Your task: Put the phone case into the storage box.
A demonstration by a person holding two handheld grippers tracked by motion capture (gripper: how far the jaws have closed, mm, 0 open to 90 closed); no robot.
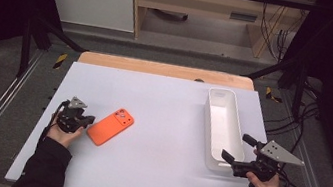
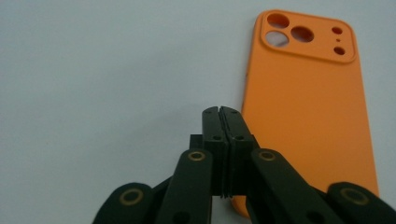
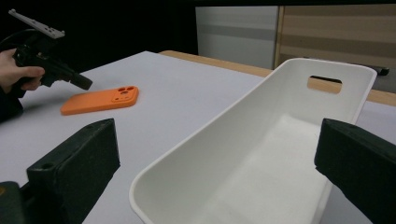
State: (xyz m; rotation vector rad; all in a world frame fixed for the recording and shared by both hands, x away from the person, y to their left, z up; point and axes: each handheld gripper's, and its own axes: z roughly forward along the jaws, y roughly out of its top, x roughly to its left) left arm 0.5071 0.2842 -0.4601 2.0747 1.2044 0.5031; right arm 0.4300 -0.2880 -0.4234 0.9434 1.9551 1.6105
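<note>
From the high view, your left claw [image 1: 83, 122] sits just left of the orange phone case [image 1: 110, 126] on the desk [image 1: 157, 173]. Left gripper view: jaws pressed together, empty; no lettering on the case. Right gripper view: your right claw [image 3: 224, 172] gapes wide around the white bin's [image 3: 261, 140] near end, seemingly not touching

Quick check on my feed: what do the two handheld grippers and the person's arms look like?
Both grippers are black with two blocky jaws. The left gripper shows brass-coloured pivot rings on its linkage; the right gripper carries a grey three-cornered plate with small holes. Black cables trail from each. The person wears dark long sleeves.
</note>
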